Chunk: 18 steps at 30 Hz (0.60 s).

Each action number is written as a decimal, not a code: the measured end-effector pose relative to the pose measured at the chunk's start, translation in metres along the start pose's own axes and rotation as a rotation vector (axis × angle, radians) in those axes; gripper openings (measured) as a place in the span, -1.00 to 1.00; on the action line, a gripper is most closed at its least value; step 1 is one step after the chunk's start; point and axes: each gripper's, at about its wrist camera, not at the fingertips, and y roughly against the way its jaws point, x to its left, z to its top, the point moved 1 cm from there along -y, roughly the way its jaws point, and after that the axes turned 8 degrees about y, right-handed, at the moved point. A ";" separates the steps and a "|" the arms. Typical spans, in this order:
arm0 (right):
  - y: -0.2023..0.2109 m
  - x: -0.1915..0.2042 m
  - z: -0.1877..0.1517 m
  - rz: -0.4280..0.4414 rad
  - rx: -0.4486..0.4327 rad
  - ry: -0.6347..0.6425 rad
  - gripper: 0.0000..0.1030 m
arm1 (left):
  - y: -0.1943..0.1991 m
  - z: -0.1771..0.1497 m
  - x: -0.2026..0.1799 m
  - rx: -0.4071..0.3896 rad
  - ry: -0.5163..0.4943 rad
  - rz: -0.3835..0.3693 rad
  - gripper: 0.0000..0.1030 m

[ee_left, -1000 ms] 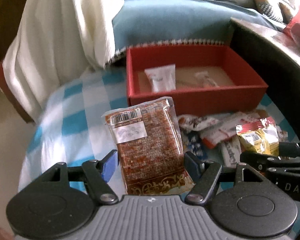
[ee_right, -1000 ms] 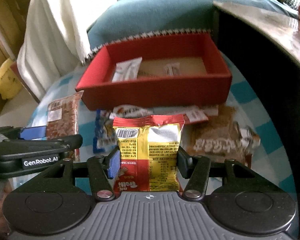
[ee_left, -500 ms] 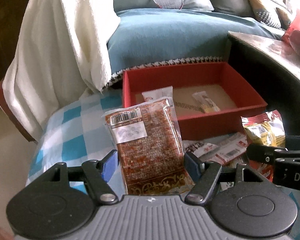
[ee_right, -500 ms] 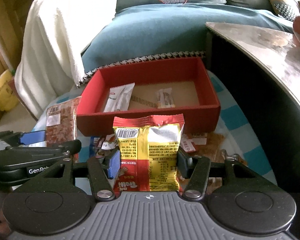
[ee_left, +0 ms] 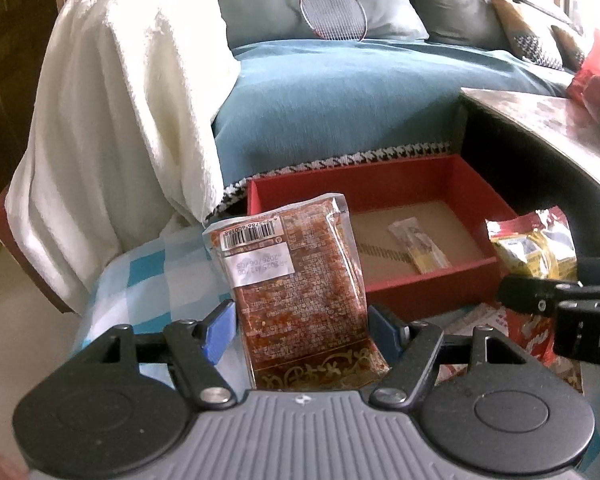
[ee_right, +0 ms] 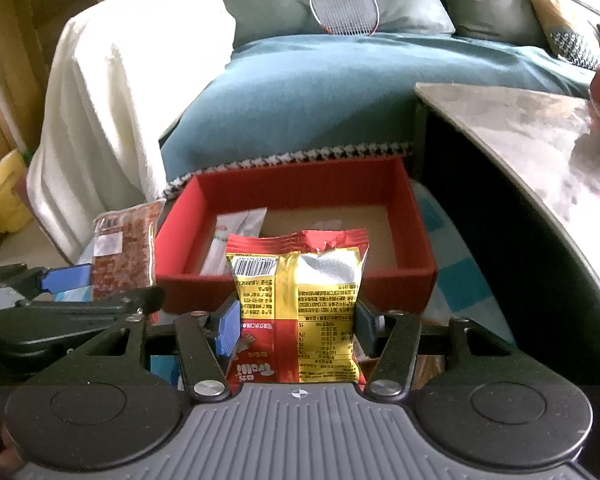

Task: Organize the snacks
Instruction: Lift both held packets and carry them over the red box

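Note:
My left gripper [ee_left: 302,326] is shut on a clear brown snack pack [ee_left: 296,280] with a barcode label, held upright in front of the red box [ee_left: 428,300]. My right gripper [ee_right: 294,326] is shut on a yellow and red snack bag [ee_right: 298,304], also upright, just before the red box [ee_right: 296,292]. Each view shows the other hand's load: the yellow bag [ee_left: 534,248] at the right, the brown pack [ee_right: 124,254] at the left. Inside the box lie a small yellow-striped packet [ee_left: 420,250] and a white packet [ee_right: 236,240].
The box sits on a blue and white checked cloth [ee_left: 140,280]. More snack packets [ee_left: 484,320] lie on it below the box. Behind is a sofa with a teal cover [ee_left: 340,104], a white blanket [ee_left: 120,120] and a badminton racket [ee_right: 344,4]. A dark table [ee_right: 540,152] stands at the right.
Both grippers have risen with their packs and tilted up. The box now sits lower in both views and more of the sofa shows; the loose packets have dropped mostly out of sight.

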 end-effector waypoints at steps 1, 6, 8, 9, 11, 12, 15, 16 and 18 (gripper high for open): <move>0.000 -0.001 0.002 -0.001 -0.004 0.001 0.23 | -0.001 0.001 -0.001 -0.002 -0.002 0.000 0.26; -0.003 -0.001 0.010 -0.005 -0.014 0.021 0.23 | -0.005 0.007 -0.004 -0.014 -0.012 0.003 0.26; -0.005 -0.001 0.013 -0.005 -0.016 0.025 0.23 | -0.006 0.010 -0.006 -0.020 -0.015 0.006 0.26; -0.005 -0.001 0.014 -0.006 -0.017 0.026 0.23 | -0.007 0.011 -0.006 -0.023 -0.019 0.007 0.26; -0.006 -0.002 0.017 -0.008 -0.020 0.031 0.23 | -0.009 0.013 -0.007 -0.030 -0.023 0.010 0.26; -0.007 -0.002 0.018 -0.009 -0.022 0.032 0.23 | -0.010 0.014 -0.008 -0.033 -0.025 0.011 0.26; -0.009 -0.004 0.022 -0.014 -0.027 0.032 0.23 | -0.012 0.019 -0.009 -0.041 -0.027 0.015 0.26; -0.010 -0.005 0.023 -0.017 -0.029 0.032 0.23 | -0.012 0.020 -0.009 -0.044 -0.028 0.016 0.26; -0.011 -0.006 0.025 -0.021 -0.029 0.034 0.23 | -0.014 0.023 -0.010 -0.051 -0.031 0.019 0.26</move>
